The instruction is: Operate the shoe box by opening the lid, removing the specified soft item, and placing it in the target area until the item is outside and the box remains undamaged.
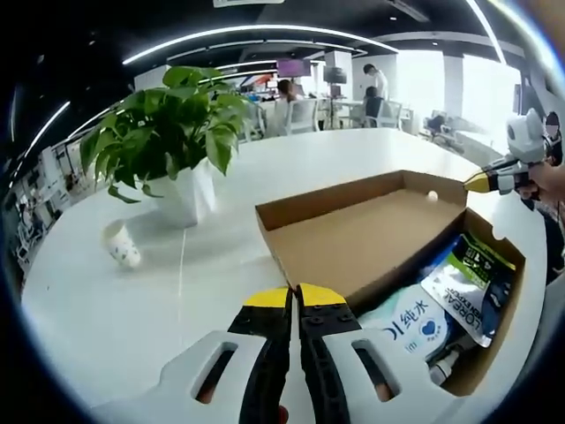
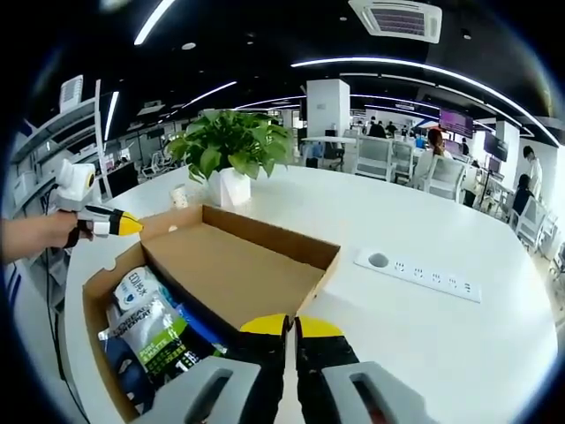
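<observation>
Left gripper [image 1: 294,298]: yellow-tipped jaws pressed together with only a thin seam between them, nothing pinched, poised over the white table [image 1: 132,309] just short of the near corner of the shoe box lid [image 1: 357,238]. Right gripper [image 2: 290,326]: yellow tips likewise closed against each other, empty, hovering just at the near edge of the same lid in the right gripper view. Seen again from the opposite side in each view: the right gripper at the far right edge of the left gripper view, yellow tip beside the far corner of the lid; the left gripper at the left edge of the right gripper view, held in a person's hand [image 2: 40,234], tip close to the box's far corner. Shoe box [image 2: 93,318] of plain brown cardboard, open, lid folded back and lying flat beside the tray, inner face up. Inside the tray, soft packets [image 1: 441,309]: a white-and-blue pouch with a heart mark, a green-and-black pack lying against it, darker items below, all within the box walls. Beyond the box, on the table: a potted plant [image 1: 168,141] in a white pot, broad green leaves, and a small white paper cup [image 1: 121,246] tipped on its side well apart from the box. In the right gripper view, a white power strip [image 2: 419,272] flat on the table to the right of the lid. Farther off, office chairs, desks and people under ring lights.
</observation>
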A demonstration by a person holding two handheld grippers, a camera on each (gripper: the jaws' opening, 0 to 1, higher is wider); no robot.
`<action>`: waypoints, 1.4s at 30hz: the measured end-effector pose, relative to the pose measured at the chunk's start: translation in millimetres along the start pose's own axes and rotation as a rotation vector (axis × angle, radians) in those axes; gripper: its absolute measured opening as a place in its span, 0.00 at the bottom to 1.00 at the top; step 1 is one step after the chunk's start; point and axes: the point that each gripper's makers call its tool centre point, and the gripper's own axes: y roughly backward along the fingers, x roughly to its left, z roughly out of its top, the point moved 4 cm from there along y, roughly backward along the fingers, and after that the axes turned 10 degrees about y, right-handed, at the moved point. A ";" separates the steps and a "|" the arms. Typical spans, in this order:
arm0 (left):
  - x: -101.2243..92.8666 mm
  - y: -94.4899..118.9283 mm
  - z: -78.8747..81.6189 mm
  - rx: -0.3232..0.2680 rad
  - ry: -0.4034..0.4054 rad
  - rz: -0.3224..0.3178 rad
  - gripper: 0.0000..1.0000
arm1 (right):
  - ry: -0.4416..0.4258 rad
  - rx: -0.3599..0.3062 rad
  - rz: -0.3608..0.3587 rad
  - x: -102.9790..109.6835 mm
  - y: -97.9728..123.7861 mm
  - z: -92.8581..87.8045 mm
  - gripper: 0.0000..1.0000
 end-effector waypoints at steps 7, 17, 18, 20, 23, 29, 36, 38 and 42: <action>1.4 -2.4 0.1 0.001 0.010 -0.001 0.01 | 0.001 0.002 -0.002 -0.2 -1.5 -0.8 0.00; 1.8 -5.2 -0.9 0.008 0.017 0.002 0.01 | -0.016 0.009 -0.003 -0.8 -4.3 -3.0 0.00; 1.7 -5.4 -1.0 0.008 0.018 0.002 0.01 | -0.020 0.010 -0.004 -0.4 -4.0 -3.3 0.00; 1.4 -5.8 -1.2 0.008 0.017 0.003 0.01 | -0.024 0.010 -0.004 -0.2 -3.7 -3.5 0.00; 1.2 -6.3 -1.4 0.009 0.020 0.004 0.01 | -0.028 0.011 -0.005 0.2 -3.4 -3.9 0.00; 0.9 -7.4 -1.5 0.015 0.017 0.008 0.01 | -0.033 0.013 -0.005 1.2 -2.4 -4.2 0.00; 0.1 -7.1 -0.9 0.024 0.003 0.015 0.01 | -0.037 0.016 -0.004 1.8 -0.8 -4.4 0.00; -0.2 -6.7 -0.7 0.025 0.002 0.018 0.01 | -0.038 0.016 -0.002 1.9 -0.1 -4.2 0.00; -1.2 -5.4 -0.4 0.027 0.007 0.017 0.01 | -0.029 0.016 0.000 2.2 0.3 -3.5 0.00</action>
